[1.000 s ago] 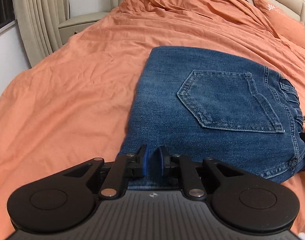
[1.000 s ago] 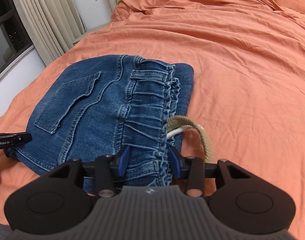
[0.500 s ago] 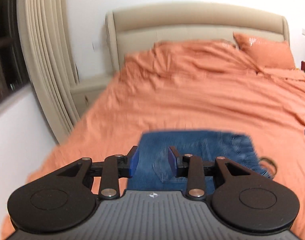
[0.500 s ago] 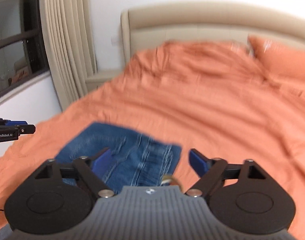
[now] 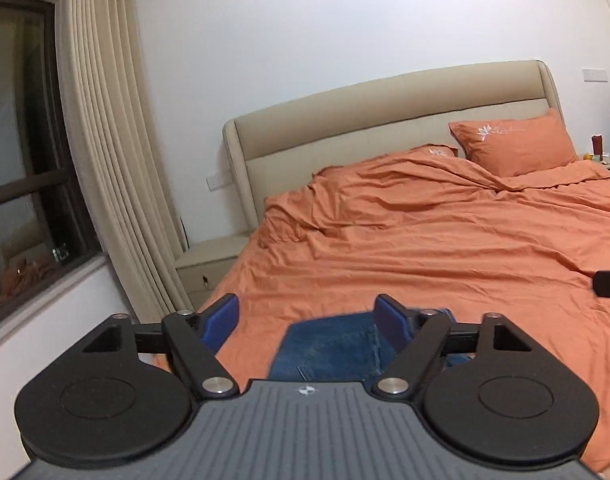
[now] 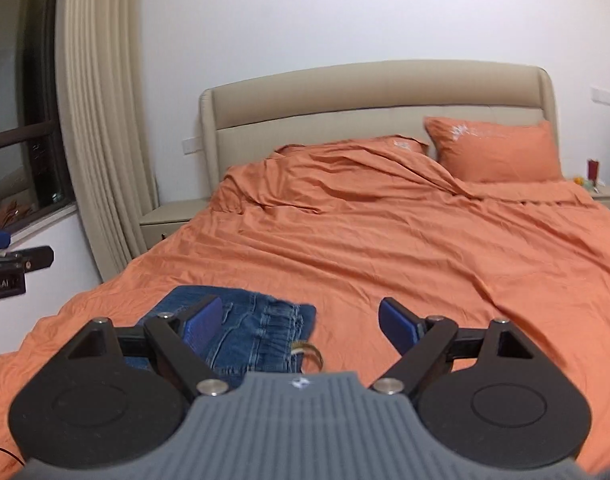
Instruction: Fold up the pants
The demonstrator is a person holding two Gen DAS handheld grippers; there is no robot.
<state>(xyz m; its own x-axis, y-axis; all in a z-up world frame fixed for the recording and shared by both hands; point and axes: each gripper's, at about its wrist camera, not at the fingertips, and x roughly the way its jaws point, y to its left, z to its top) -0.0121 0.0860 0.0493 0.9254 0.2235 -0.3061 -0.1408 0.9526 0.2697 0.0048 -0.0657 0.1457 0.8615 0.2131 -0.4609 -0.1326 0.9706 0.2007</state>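
Note:
The folded blue jeans (image 5: pixel 329 344) lie on the orange bed cover near its front edge, mostly hidden under my grippers. In the right wrist view the jeans (image 6: pixel 257 328) show their gathered waistband, with a beige cord loop (image 6: pixel 311 354) beside it. My left gripper (image 5: pixel 305 312) hangs above the jeans with its jaws opening wide, and nothing is between them. My right gripper (image 6: pixel 301 310) is open above the waistband end and holds nothing. Each gripper shows at the edge of the other's view.
The orange bed cover (image 5: pixel 425 248) stretches back to a beige headboard (image 5: pixel 385 112) with two orange pillows (image 5: pixel 517 144). A beige nightstand (image 5: pixel 209 268), long curtains (image 5: pixel 105 160) and a dark window (image 5: pixel 21 200) stand on the left. Small items sit on a far right nightstand (image 6: pixel 609 194).
Both grippers let go of the jeans, opened wide and rose back from the bed. The views tilted up from the denim to the headboard and wall.

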